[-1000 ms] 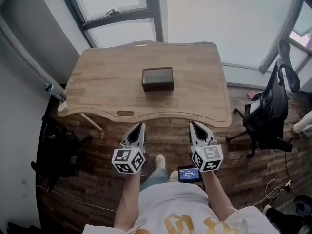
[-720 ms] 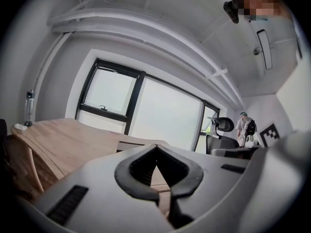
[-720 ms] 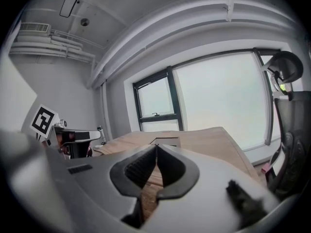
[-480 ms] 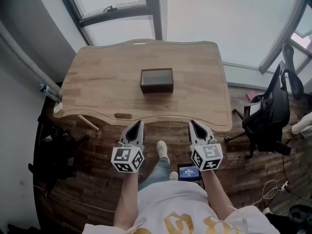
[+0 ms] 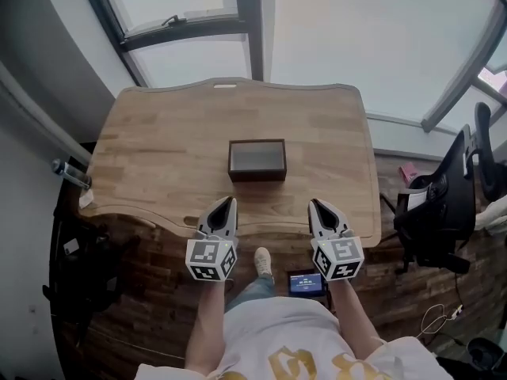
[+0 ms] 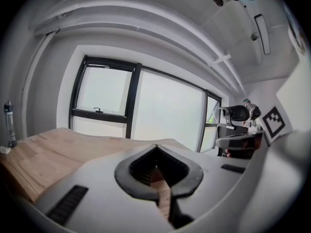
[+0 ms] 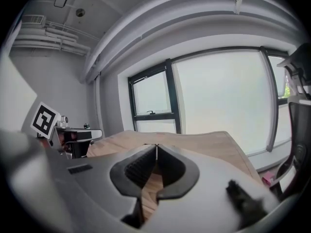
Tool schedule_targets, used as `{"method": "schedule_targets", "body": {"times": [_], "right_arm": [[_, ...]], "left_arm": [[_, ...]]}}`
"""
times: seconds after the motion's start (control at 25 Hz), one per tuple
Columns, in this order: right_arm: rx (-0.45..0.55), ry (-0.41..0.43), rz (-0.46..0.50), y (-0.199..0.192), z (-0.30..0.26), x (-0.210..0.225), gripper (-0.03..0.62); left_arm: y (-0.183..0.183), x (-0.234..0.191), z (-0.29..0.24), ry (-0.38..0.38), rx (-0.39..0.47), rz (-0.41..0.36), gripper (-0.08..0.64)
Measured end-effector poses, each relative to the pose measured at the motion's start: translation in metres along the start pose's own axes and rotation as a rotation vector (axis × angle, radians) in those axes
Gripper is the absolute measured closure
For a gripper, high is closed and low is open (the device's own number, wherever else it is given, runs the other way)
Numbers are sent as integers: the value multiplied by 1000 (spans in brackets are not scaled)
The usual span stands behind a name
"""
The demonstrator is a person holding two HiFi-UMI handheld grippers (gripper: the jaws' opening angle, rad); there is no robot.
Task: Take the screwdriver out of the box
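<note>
The box (image 5: 257, 160) is a low, dark brown rectangle with its long side running across the head view. Its walls are almost black, and its top face is a duller grey-brown inside a dark rim (lid or open inside, I cannot tell from here). It stands alone on the pale wooden table (image 5: 158, 149), near the middle and a little toward the person's edge. The screwdriver cannot be made out in any view. The left gripper (image 5: 227, 202) is clenched on nothing; in its own view the dark pads meet at the tip, with only table wood showing through the gap behind them. The right gripper (image 5: 315, 204) is likewise closed and empty, its pads touching at the tip. Both point away from the person toward 12 o'clock, and their tips lie over the table's near edge in the head view, well short of the box. The box sits at about 1 o'clock from the left gripper and 11 o'clock from the right, so it lies between their lines and touches neither. A black office chair (image 5: 444, 204) stands at 3 o'clock from the table. A bottle (image 6: 7, 125) stands upright at the table's left end. Beyond the table at 12 o'clock is a dark-framed window (image 5: 190, 30).
</note>
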State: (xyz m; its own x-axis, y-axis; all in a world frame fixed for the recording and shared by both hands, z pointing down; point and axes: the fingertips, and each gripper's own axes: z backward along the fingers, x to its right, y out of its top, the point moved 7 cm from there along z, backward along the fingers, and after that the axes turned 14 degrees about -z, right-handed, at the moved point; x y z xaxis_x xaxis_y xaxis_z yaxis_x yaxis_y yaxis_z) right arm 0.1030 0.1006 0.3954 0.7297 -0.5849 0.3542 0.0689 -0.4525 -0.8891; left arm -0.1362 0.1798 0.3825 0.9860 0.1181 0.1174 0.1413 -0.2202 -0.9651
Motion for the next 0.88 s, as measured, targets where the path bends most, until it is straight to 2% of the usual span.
{"method": "schedule_targets", "body": {"times": [0.44,0.88], "right_arm": [[-33,-35,-8,21,-91,18,560],[-44,-87,-27,25,-126,35,560]], "left_arm": [[-1,-59,-90,-56,-42,2,546],[-11,-79,-148,-128,-79,-11,546]]}}
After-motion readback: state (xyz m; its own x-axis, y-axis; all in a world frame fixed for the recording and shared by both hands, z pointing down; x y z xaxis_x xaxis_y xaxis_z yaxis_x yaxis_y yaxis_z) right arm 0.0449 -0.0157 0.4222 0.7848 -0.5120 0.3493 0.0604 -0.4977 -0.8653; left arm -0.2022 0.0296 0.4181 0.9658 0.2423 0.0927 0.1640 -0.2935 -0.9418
